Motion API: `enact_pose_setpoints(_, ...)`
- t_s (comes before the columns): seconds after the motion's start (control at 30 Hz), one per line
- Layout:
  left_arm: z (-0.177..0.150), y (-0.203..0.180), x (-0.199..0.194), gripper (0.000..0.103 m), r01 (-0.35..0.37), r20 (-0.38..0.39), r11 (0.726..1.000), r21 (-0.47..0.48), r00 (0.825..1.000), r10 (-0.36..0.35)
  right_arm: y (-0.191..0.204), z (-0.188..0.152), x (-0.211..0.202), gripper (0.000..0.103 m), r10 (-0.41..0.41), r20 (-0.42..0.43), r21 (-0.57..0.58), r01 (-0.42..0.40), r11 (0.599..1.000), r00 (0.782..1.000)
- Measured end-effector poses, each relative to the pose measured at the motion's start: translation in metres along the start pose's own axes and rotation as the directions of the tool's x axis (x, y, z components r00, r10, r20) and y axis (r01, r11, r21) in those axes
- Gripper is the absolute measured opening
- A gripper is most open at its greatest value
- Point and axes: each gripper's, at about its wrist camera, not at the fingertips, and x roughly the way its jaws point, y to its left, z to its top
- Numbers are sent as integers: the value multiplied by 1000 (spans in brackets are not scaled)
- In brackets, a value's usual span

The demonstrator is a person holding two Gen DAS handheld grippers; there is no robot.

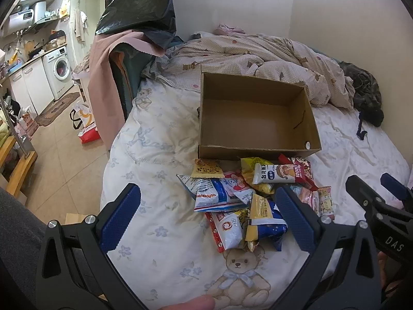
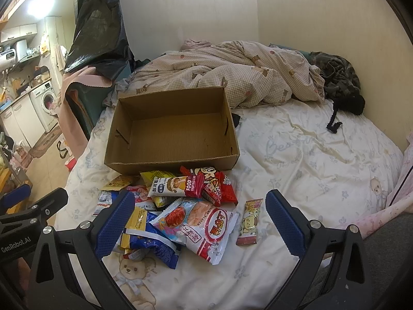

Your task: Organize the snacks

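Observation:
An empty brown cardboard box (image 1: 258, 118) (image 2: 173, 134) sits open on the bed. Just in front of it lies a pile of several snack packets (image 1: 247, 196) (image 2: 180, 206): a white rice-cracker bar (image 2: 175, 186), red packets (image 2: 219, 186), a white and red shrimp-flakes bag (image 2: 206, 230), a blue and yellow bag (image 1: 263, 222), and a small pink packet (image 2: 249, 223) lying apart on the right. My left gripper (image 1: 206, 217) hovers open above the near side of the pile, holding nothing. My right gripper (image 2: 201, 222) is open too, over the shrimp-flakes bag, and it also shows at the right edge (image 1: 371, 191) of the left wrist view.
A white bedsheet with bear prints (image 2: 309, 160) covers the bed. A crumpled checked duvet (image 2: 232, 75) and dark clothing (image 2: 340, 77) lie behind the box. A black plastic bag (image 1: 142, 2) hangs at the bed's left. Beyond are a tiled floor, a washing machine (image 1: 60, 68) and a shopping bag (image 1: 86, 122).

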Motion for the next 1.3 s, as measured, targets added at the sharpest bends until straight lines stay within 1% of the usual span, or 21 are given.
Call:
enact_pose_setpoints(0.27, 0, 3, -1, 103, 3, -6, 1000, -19, 1000, -4, 1, 2, -1, 103, -6, 0, -7, 6, 1000, 1000)
enact_pose_setpoints(1.3, -2, 3, 0, 103, 2, -10, 1000, -12, 1000, -2, 1, 0, 1, 103, -3, -2, 0, 3, 1000, 1000)
